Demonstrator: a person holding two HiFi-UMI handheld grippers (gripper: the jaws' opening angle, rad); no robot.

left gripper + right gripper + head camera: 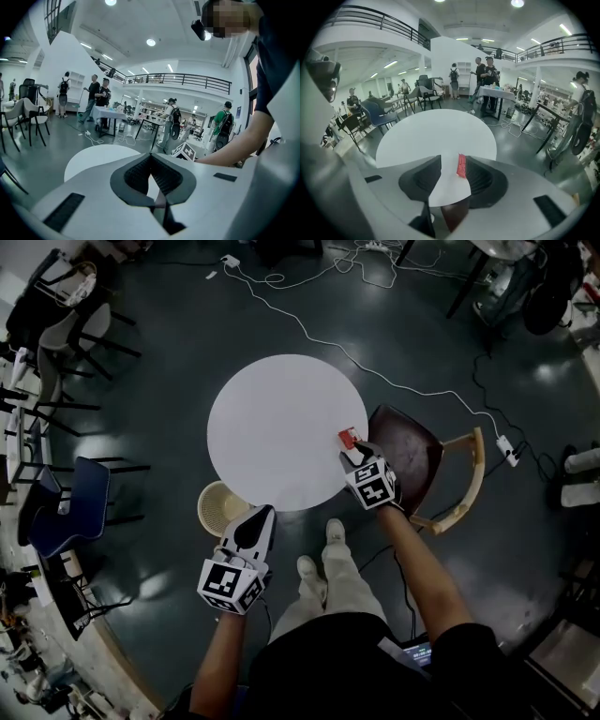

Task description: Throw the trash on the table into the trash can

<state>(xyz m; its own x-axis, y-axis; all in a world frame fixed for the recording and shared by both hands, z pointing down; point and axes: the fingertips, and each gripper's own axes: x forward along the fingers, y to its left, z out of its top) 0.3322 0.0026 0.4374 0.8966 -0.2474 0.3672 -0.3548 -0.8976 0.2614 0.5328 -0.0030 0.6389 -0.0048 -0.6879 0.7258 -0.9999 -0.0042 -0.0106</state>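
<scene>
right gripper spread around red wrapper at table edge; left gripper pressed together.
risk: wrapper lies close to one pad, could skid off the rim on closing.

left tool, right tool: white, marker cubes | black top | beige trousers | white shoes

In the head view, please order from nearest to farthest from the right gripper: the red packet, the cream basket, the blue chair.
1. Small red packet, on the round white table, at the jaws of the right gripper.
2. Round cream basket, on the floor, left.
3. Blue chair, far left.
</scene>
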